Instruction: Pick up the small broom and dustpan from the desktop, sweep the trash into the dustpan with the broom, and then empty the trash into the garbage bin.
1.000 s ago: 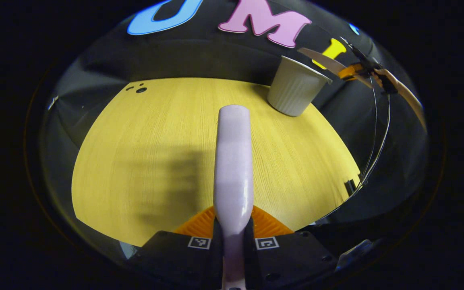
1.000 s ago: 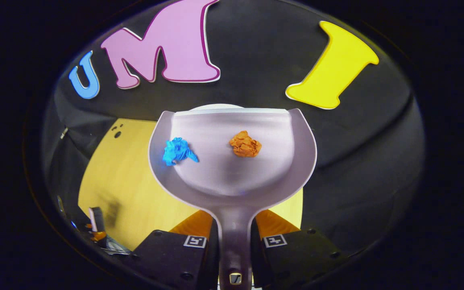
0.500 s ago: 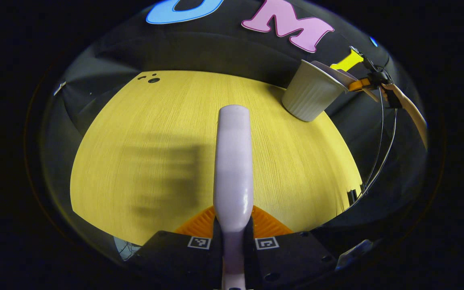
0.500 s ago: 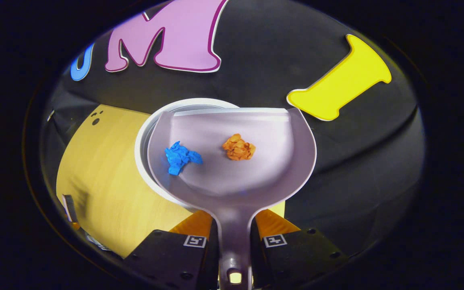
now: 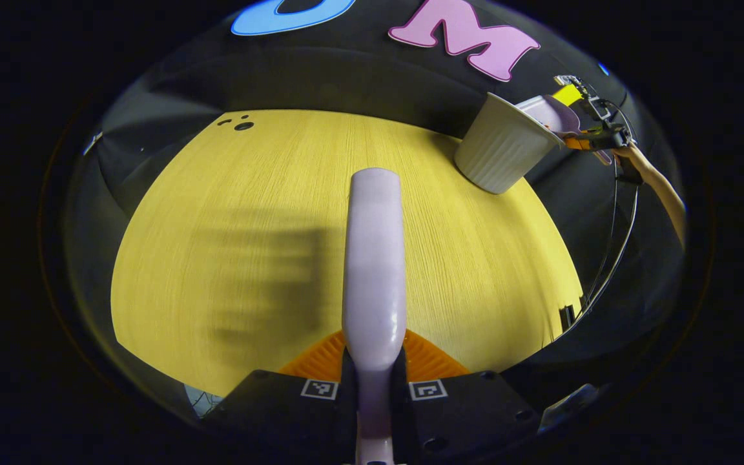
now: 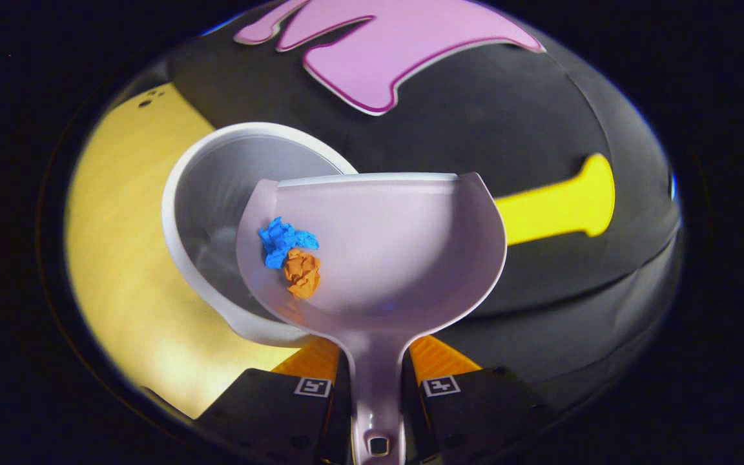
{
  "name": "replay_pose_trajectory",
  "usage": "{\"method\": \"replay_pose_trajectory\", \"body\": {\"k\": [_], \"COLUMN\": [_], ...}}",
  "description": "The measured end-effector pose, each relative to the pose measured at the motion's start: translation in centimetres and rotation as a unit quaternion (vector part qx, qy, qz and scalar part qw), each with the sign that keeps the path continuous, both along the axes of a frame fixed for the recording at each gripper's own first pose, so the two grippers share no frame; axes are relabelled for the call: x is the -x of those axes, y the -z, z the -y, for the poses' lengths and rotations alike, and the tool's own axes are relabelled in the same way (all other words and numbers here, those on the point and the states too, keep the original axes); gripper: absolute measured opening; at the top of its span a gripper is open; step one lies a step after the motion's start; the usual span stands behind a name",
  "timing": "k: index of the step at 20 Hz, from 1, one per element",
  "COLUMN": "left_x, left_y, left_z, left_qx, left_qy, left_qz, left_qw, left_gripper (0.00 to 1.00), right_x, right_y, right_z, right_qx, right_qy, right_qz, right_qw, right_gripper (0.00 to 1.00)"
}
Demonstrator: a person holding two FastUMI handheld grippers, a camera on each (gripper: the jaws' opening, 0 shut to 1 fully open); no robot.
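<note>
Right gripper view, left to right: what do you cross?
Yellow desktop → white garbage bin → blue paper scrap, just above the orange paper scrap → bare floor of the dustpan.

A yellow wood-grain surface (image 5: pixel 230 213) stood against the booth's black cloth wall (image 5: pixel 320 84). Light fell from above, casting a soft blurred shadow (image 5: pixel 262 278) across the surface. Small dark marks (image 5: pixel 239 124) dotted its far corner.

Pale lilac dustpan (image 6: pixel 398 245) carries blue scrap (image 6: pixel 283 240) and orange scrap (image 6: pixel 301 273); ribbed white bin (image 5: pixel 500 146), yellow wood-grain desktop (image 5: pixel 230 213).
</note>
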State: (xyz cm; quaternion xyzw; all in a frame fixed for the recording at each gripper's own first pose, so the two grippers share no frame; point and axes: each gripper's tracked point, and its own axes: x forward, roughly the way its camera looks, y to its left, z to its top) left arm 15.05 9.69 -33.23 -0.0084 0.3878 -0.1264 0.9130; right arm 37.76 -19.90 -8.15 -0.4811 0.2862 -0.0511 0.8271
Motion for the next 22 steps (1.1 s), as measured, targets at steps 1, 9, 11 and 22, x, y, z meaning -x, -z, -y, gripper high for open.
{"method": "replay_pose_trajectory", "body": {"k": [1,9,11,22], "left_x": [0.1,1.0,1.3,1.0], "left_y": [0.1,1.3,1.6,0.9], "left_z": [0.1,0.4,0.6,0.8], "left_qx": [0.001,0.006,0.008,0.009], "left_qy": [0.0,-0.006,-0.007,-0.02], "left_qz": [-0.002,-0.017,-0.019,0.001], "left_qw": [1.0,1.0,1.0,1.0], "left_gripper": [0.27,0.27,0.26,0.26], "right_x": [-0.4,0.4,-0.7,0.3], "right_y": [-0.1,-4.7,-5.0,-4.3], "right_z": [0.1,1.6,2.6,1.4], "right_qx": [0.038,0.258,0.289,0.142], "right_qy": [-0.013,-0.111,-0.127,-0.085], "right_qz": [0.004,0.048,0.05,0.023], "right_qw": [0.999,0.959,0.947,0.986], "right_gripper": [0.36,0.36,0.36,0.36]}}
